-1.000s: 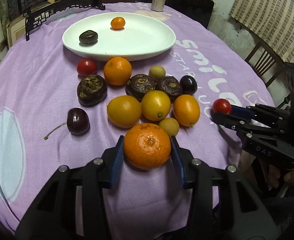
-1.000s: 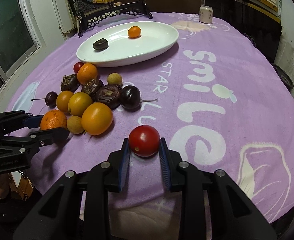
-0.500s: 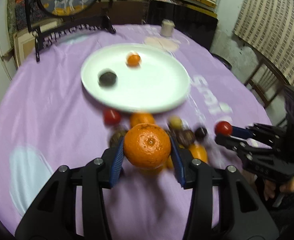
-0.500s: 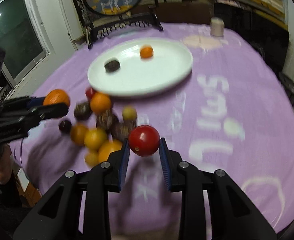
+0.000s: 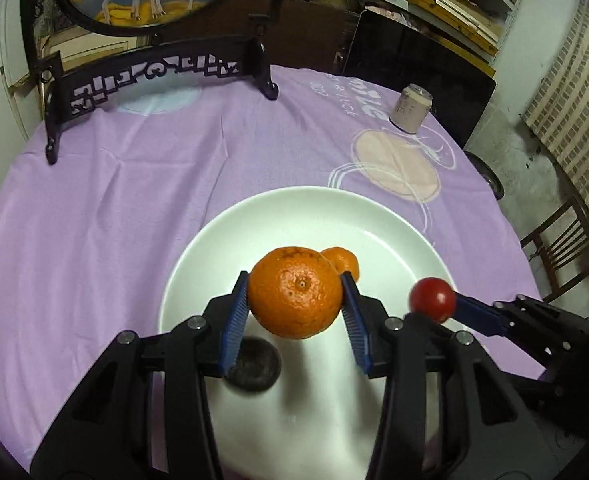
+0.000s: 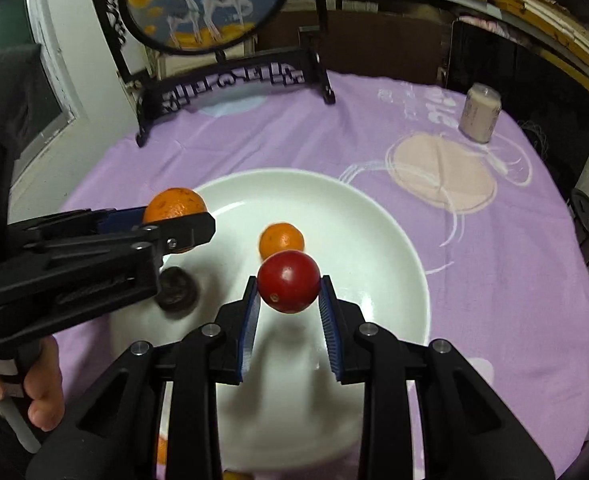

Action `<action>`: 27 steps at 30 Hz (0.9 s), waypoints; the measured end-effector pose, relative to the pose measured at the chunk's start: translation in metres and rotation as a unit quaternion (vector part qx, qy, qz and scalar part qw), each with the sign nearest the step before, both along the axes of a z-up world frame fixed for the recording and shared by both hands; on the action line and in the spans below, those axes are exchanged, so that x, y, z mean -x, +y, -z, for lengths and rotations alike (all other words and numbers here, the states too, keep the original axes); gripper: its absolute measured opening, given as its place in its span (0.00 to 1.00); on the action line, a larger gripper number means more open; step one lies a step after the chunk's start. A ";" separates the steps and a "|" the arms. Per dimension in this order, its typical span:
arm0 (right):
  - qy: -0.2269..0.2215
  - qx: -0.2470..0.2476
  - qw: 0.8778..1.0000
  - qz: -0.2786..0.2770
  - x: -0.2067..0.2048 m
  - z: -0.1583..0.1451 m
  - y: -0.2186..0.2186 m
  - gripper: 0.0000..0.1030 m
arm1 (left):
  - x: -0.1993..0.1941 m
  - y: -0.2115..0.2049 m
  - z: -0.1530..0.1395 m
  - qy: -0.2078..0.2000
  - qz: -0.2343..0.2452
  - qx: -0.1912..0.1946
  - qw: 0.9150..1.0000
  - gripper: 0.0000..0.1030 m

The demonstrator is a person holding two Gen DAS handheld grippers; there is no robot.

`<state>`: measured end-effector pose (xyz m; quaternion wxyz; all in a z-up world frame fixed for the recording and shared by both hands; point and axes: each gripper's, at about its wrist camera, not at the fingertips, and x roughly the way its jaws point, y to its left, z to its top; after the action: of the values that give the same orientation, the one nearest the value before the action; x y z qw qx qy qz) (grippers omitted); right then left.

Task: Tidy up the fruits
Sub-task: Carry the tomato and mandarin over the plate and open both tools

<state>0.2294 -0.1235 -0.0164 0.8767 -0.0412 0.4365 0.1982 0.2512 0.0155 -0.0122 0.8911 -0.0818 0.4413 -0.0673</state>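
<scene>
A glossy, smooth white plate sits on matt purple cloth, the orange shows dimpled peel, and the tomato has shiny, smooth skin.

Both wrist views above plate

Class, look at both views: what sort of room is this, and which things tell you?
Probably a home dining room: a round table under a purple printed tablecloth, a wooden slatted chair beside it, and a dark carved ornamental screen stand.
</scene>
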 end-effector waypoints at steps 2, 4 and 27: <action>0.006 0.008 1.000 0.004 -0.006 0.009 0.000 0.29 | -0.006 -0.002 0.008 0.010 0.003 -0.008 1.000 0.44; 0.015 0.012 1.000 0.007 -0.012 0.015 -0.001 0.29 | -0.011 -0.002 0.014 0.018 0.004 -0.007 1.000 0.44; -0.015 -0.039 0.998 0.042 0.188 0.015 -0.080 0.56 | 0.222 0.014 0.024 -0.042 0.017 0.002 0.999 0.80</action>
<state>0.0411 -0.2033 -0.0312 0.8917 0.0087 0.4162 0.1777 0.0295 0.0300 -0.0359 0.9074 -0.0732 0.4047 -0.0868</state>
